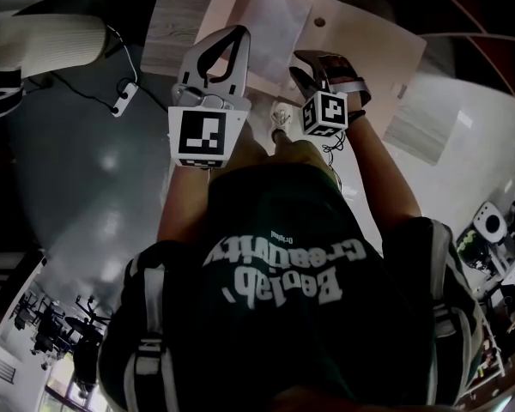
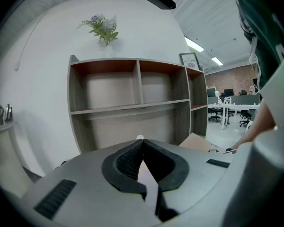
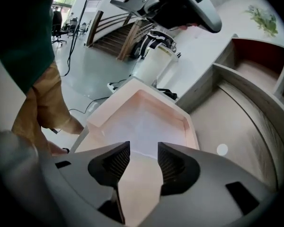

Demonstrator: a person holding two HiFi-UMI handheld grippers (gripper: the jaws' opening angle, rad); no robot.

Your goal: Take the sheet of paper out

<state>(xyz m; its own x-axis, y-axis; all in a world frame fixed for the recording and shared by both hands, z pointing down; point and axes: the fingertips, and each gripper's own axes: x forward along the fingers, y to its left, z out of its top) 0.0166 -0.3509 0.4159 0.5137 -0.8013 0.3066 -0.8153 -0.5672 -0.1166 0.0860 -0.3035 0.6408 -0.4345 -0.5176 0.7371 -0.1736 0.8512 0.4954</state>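
Note:
A white sheet of paper (image 1: 275,20) lies inside a pale pink envelope (image 1: 365,37) on top of a wooden shelf unit. In the right gripper view the envelope (image 3: 189,126) gapes open, with the white sheet (image 3: 142,119) showing inside it. My right gripper (image 3: 143,148) stands open just before that mouth, nothing between its pads; the head view shows it (image 1: 305,69) at the envelope's near edge. My left gripper (image 2: 141,143) is shut, tips meeting, with nothing seen between them. It (image 1: 239,34) hovers at the envelope's left edge, and a corner of the envelope (image 2: 199,142) shows to its right.
The wooden shelf unit (image 2: 132,103) has open compartments, and a vase of flowers (image 2: 103,30) stands on its top. A cable with a power strip (image 1: 124,97) lies on the floor at left, beside a white cylinder (image 1: 47,41). Stairs (image 3: 118,32) rise behind.

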